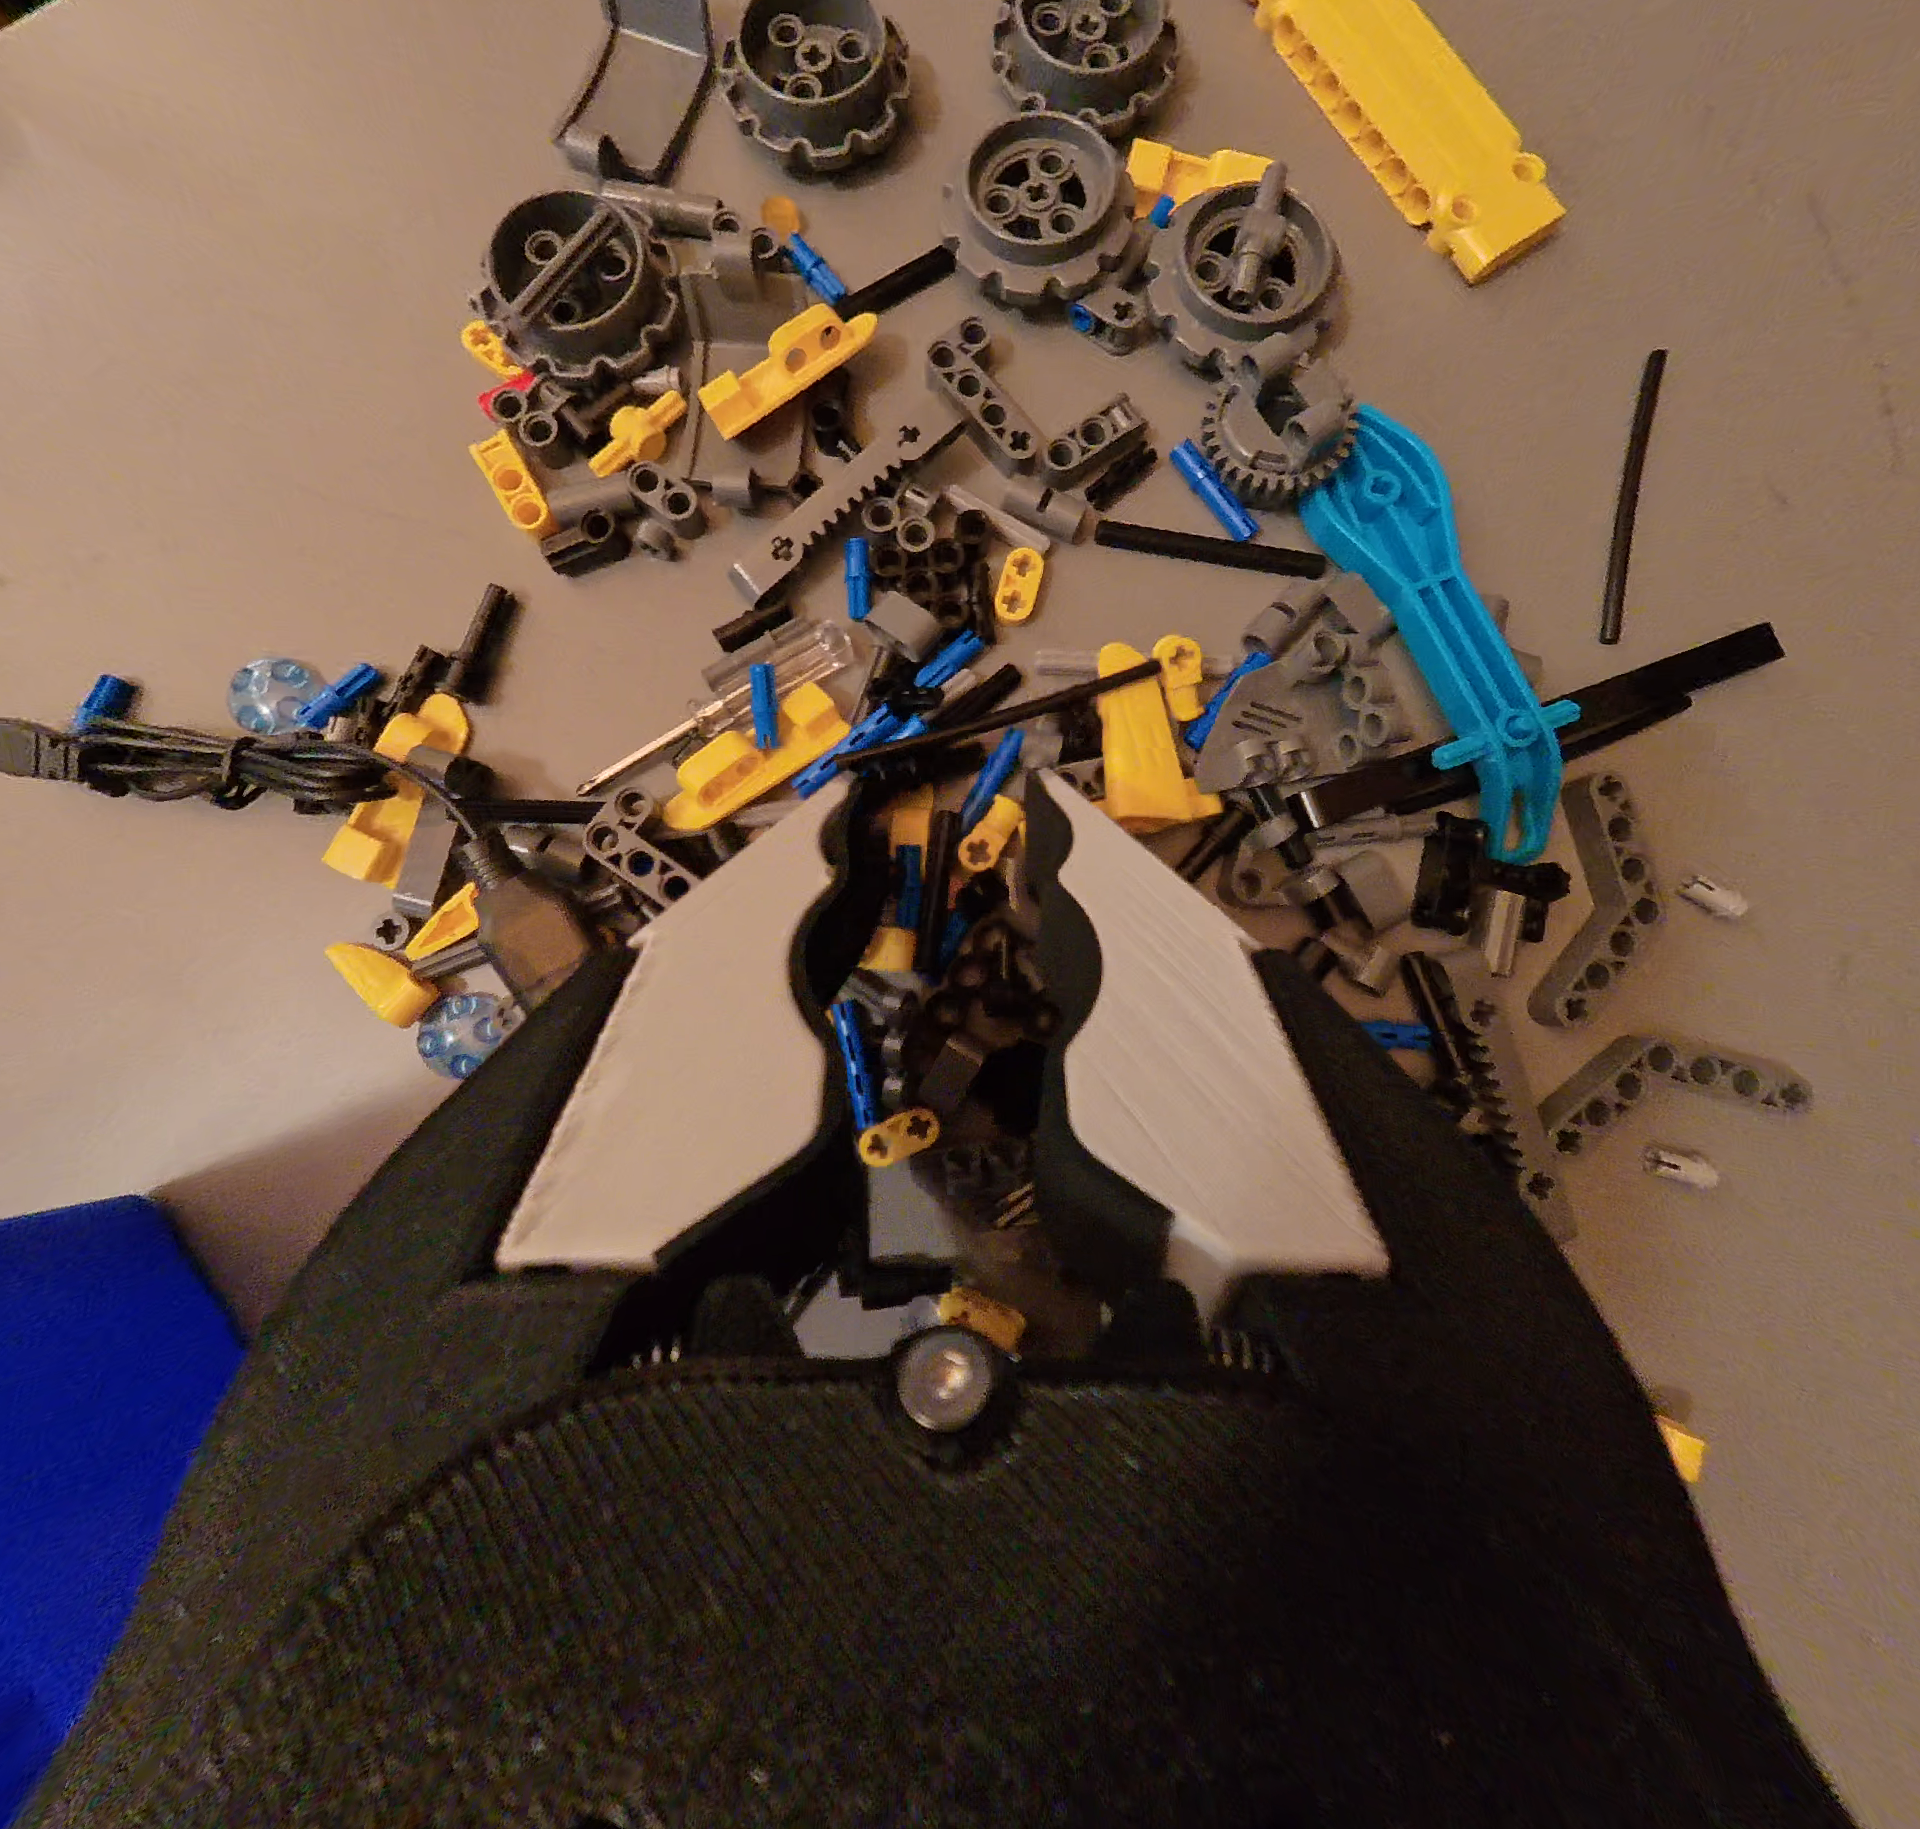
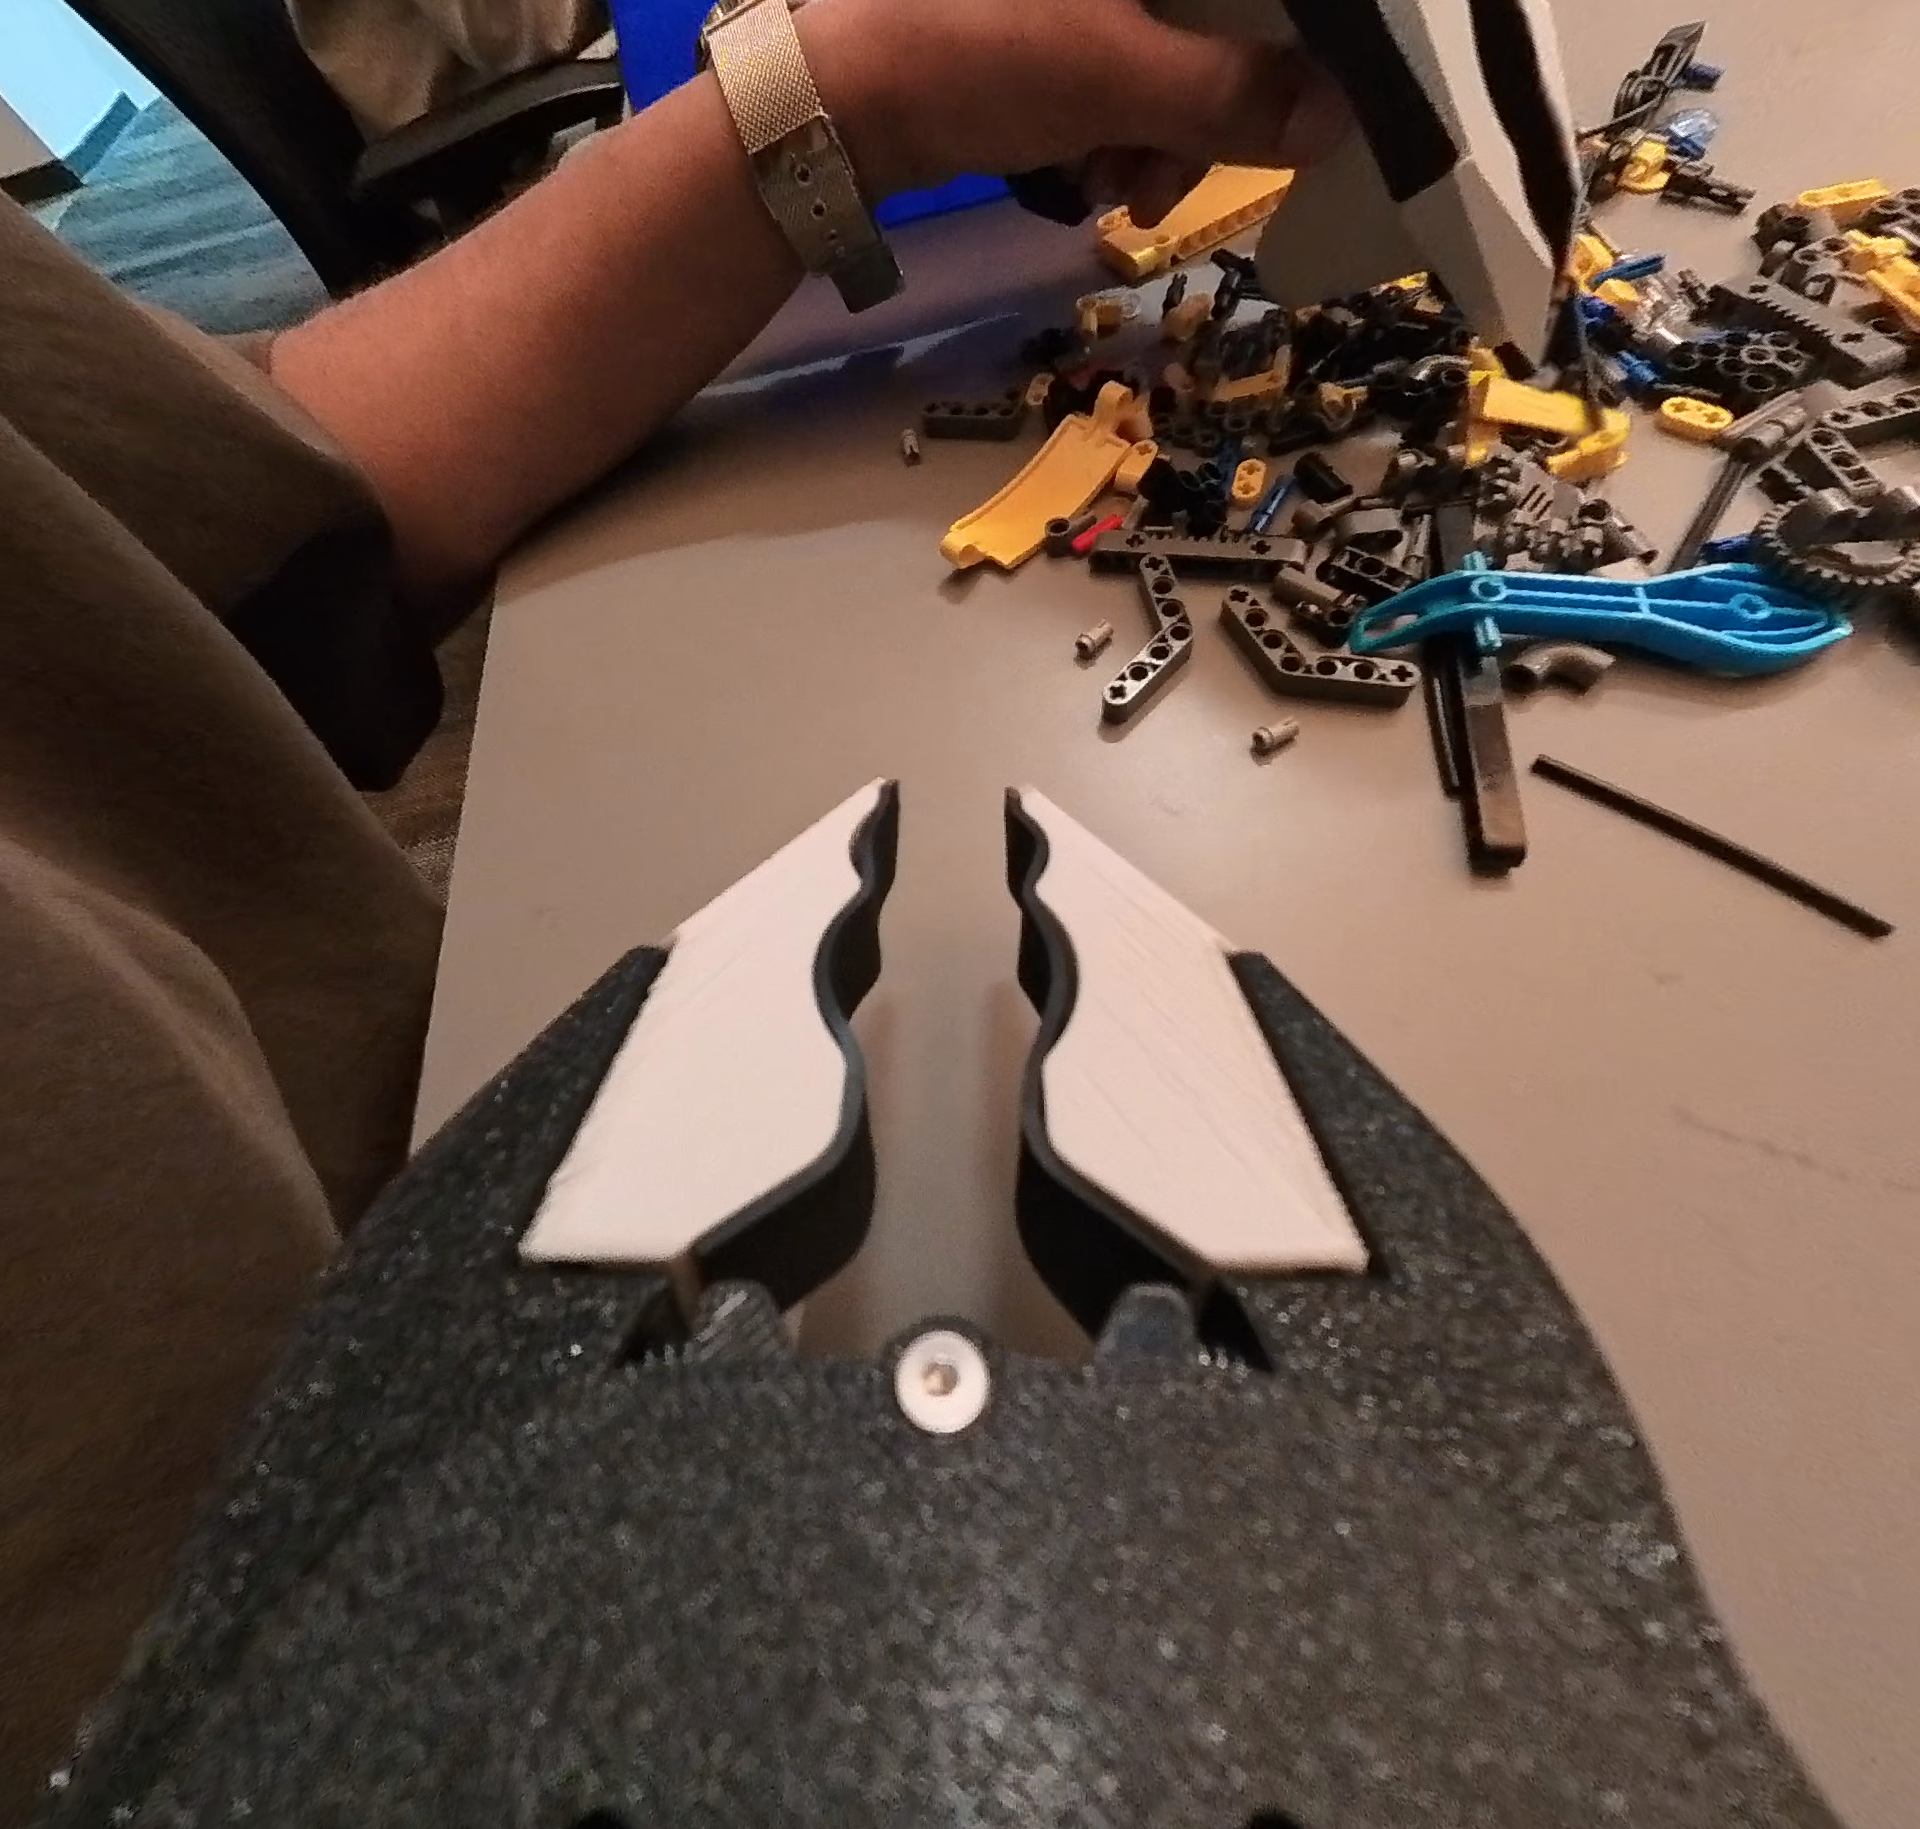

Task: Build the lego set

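Observation:
A heap of small building-set parts (image 1: 935, 636) lies on a grey table (image 1: 260, 325): yellow, black, grey and blue pieces. My left gripper (image 1: 940, 792) is open, tips down over the near side of the heap, with blue pins, black connectors and a small yellow link (image 1: 899, 1135) showing between its jaws. It holds nothing that I can see. It also shows in the right wrist view (image 2: 1538, 325), held by a hand (image 2: 1039, 65) wearing a watch. My right gripper (image 2: 948, 797) is open and empty over bare table (image 2: 1143, 948), short of the heap (image 2: 1403, 429).
Several grey wheels (image 1: 821, 65) and a long yellow panel (image 1: 1392, 86) lie at the far side. A turquoise tool (image 1: 1423, 616) lies on the right, also in the right wrist view (image 2: 1600, 626). A bundled black cable (image 1: 208, 761) lies left. Bent grey beams (image 2: 1153, 647) and black rods (image 2: 1704, 844) lie loose. Tip to tip, the grippers are about 20 cm apart.

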The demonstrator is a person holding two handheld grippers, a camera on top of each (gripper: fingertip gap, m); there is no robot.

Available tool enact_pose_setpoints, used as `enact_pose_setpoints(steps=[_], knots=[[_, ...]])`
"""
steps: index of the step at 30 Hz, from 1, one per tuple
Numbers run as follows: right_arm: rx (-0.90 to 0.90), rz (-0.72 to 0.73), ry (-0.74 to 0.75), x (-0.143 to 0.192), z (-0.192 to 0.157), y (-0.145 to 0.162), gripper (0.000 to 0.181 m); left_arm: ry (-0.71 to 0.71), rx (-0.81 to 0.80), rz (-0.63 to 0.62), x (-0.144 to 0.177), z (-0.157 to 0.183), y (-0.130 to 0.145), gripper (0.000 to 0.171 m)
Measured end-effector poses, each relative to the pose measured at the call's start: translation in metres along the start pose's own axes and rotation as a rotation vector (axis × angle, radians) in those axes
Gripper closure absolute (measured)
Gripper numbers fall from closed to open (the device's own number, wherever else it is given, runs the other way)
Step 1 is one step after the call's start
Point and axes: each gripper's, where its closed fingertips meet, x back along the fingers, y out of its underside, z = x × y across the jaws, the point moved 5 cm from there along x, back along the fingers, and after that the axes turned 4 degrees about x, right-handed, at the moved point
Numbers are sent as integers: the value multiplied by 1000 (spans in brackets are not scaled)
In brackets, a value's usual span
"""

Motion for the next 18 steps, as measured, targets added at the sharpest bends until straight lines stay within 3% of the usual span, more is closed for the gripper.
enact_pose_setpoints(steps=[6,15,18], knots=[[28,-22,-4,-2,-3,1,159,27,-45,-4,-2,11,-2,165],[42,-31,-10,-3,-5,2,157,-57,1,24,-1,-6,-4,160],[49,-34,-12,-4,-6,2,156,-60,-11,29,-6,-4,-5,147]])
